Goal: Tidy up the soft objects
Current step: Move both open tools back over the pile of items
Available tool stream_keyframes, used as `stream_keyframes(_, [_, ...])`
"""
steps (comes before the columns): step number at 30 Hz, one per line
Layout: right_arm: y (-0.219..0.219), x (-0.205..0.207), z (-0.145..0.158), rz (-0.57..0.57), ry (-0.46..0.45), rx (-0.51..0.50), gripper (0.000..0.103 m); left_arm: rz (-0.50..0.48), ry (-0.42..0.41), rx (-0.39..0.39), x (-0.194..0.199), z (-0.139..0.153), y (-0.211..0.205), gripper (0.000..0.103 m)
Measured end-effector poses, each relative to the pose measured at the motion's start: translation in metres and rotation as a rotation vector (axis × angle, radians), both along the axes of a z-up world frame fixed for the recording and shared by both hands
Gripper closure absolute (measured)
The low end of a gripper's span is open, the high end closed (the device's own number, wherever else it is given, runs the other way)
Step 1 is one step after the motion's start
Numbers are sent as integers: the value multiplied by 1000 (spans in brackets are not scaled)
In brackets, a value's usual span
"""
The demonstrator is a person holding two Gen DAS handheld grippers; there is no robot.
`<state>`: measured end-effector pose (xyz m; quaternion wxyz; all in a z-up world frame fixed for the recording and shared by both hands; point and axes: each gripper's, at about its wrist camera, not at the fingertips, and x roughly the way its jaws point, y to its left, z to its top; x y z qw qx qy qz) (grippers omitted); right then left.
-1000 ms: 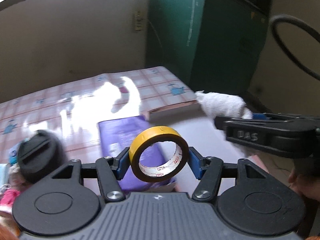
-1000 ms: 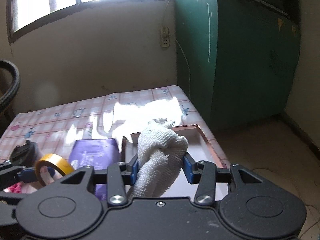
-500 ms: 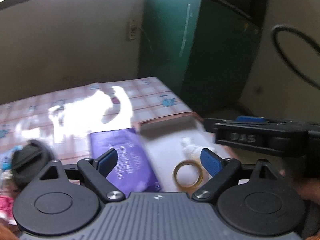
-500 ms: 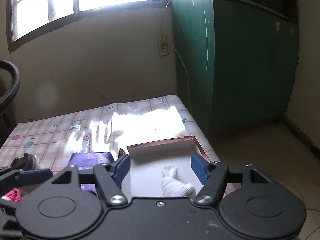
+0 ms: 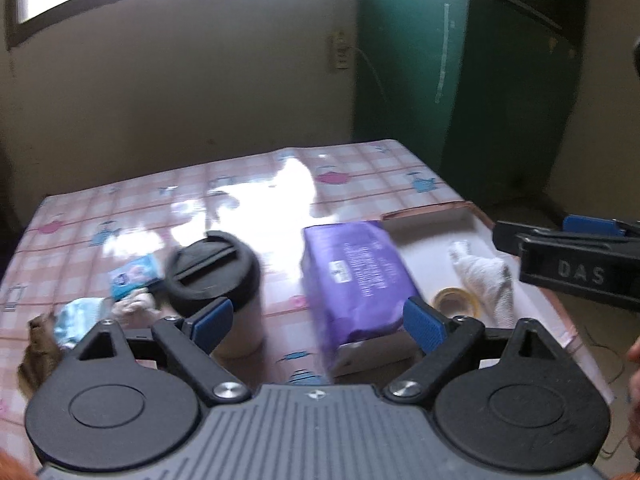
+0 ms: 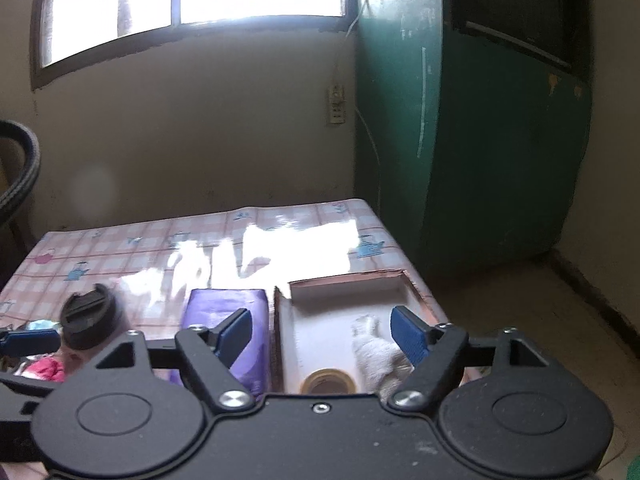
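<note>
A white-lined cardboard box (image 5: pixel 430 226) (image 6: pixel 320 320) sits at the table's right edge. Inside it lie a white towel (image 5: pixel 486 278) (image 6: pixel 376 354) and a yellow tape roll (image 5: pixel 456 302) (image 6: pixel 328 382). A purple soft pack (image 5: pixel 354 276) (image 6: pixel 232 322) lies just left of the box. My left gripper (image 5: pixel 318 322) is open and empty, held above the pack. My right gripper (image 6: pixel 324 332) is open and empty above the box; it also shows at the right of the left wrist view (image 5: pixel 568 256).
A cup with a black lid (image 5: pixel 216 276) (image 6: pixel 90 322) stands left of the pack. Small soft items, a blue packet (image 5: pixel 134 276) and a pale mask (image 5: pixel 78 318), lie at the table's left. A green cabinet (image 6: pixel 480 140) stands behind the checked tablecloth (image 5: pixel 240 200).
Both grippers opened: the left let go of the tape roll and the right let go of the towel, both now lying in the box. Both grippers pulled back, the left one swinging left.
</note>
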<state>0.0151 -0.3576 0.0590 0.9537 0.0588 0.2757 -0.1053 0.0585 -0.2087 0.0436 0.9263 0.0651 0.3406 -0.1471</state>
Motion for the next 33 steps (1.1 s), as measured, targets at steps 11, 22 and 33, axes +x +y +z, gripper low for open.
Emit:
stream_keyframes(11, [60,-5,-2,81,20,8,13,89,6,8,-11,1,49,7])
stream_keyframes(22, [101,-3,-5,141,28,7,13,149,19,-1,-19,-5,84,7])
stream_keyframes(33, [143,-2,-15,224,50,14,13,215,40,1,-29,-14,123,7])
